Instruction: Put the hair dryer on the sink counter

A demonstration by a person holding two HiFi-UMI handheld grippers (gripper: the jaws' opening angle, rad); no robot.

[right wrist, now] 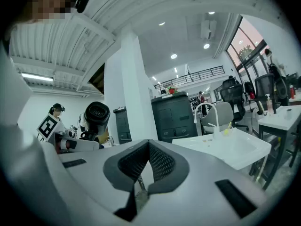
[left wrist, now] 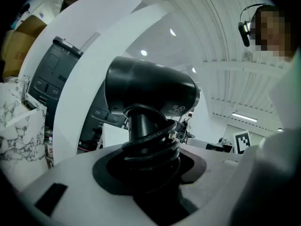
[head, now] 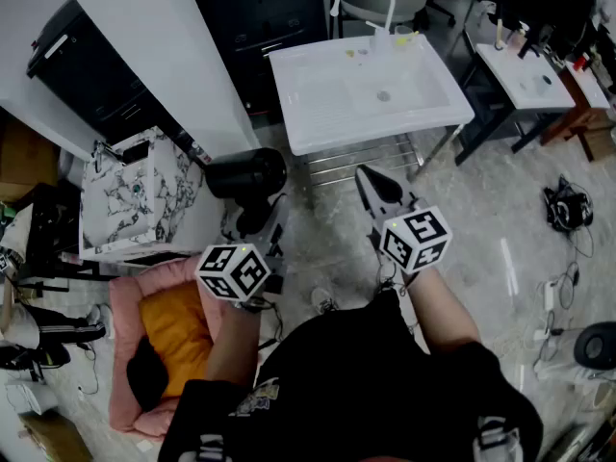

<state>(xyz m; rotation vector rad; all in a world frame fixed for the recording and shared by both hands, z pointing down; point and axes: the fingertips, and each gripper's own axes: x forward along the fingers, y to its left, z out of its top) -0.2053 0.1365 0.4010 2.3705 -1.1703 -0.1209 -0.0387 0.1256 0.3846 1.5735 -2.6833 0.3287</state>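
Note:
The black hair dryer point(head: 246, 173) hangs in the air left of the white sink counter point(head: 306, 131), with my left gripper point(head: 258, 216) shut on its handle. In the left gripper view the hair dryer point(left wrist: 150, 91) stands upright, its cord wound round the handle between the jaws of the left gripper point(left wrist: 150, 160). My right gripper point(head: 372, 187) floats in front of the sink's near edge, shut on nothing. The right gripper view shows the right gripper point(right wrist: 147, 167), the hair dryer point(right wrist: 96, 117) at the left, and the sink counter point(right wrist: 226, 148) with its white faucet point(right wrist: 207, 110) at the right.
A white column point(head: 164, 46) and a black cabinet point(head: 260, 17) stand behind the sink. A marbled box point(head: 135, 196) sits at the left, above a pink bed with an orange cushion point(head: 168, 330). A wire rack point(head: 366, 160) lies under the sink. Cables point(head: 568, 205) lie on the floor.

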